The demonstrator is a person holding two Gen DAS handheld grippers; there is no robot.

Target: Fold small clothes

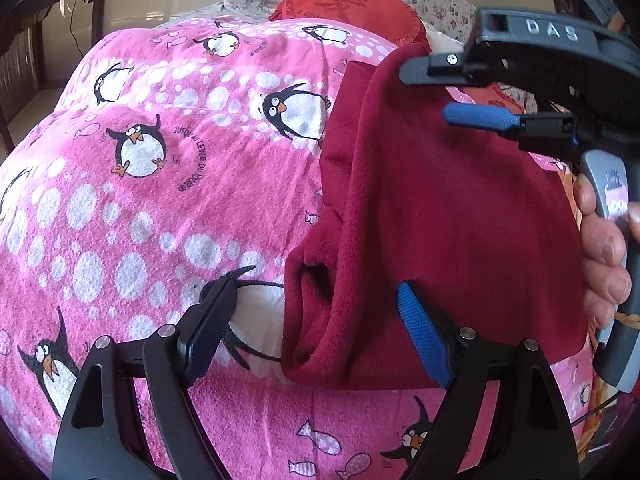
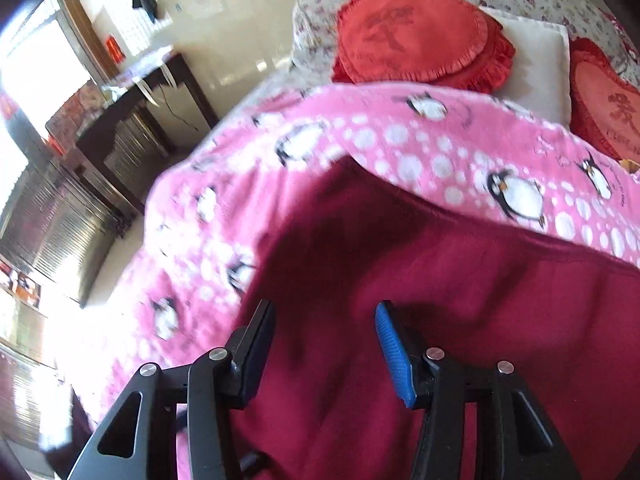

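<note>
From the left wrist view I see open pink penguin blanket (image 1: 132,200) across the whole left side of the bed — nothing lies there. My left hand-held gripper (image 1: 316,328) points down at the near left corner of the dark red garment (image 1: 440,216), its jaws spread wide; the black finger is over bare blanket, the blue one over the cloth, and neither presses on it. The garment lies on the blanket right of centre, its long axis running from the near edge away toward the pillows. Its left edge is rolled up into a loose fold with a small dark opening facing me; the near edge lies fairly straight. At the far right corner my right hand-held gripper (image 1: 436,92) is seen side-on, one black finger above the cloth's far edge and a blue one lower, a gap between them; a hand (image 1: 604,240) holds its handle.

In the right wrist view, which is blurred, that gripper's (image 2: 324,340) jaws stand partly apart over the red cloth (image 2: 460,300) — I see nothing pinched. Beyond the blanket's (image 2: 400,136) far edge sit red frilled cushions (image 2: 420,40) and a white pillow (image 2: 536,64).
</note>
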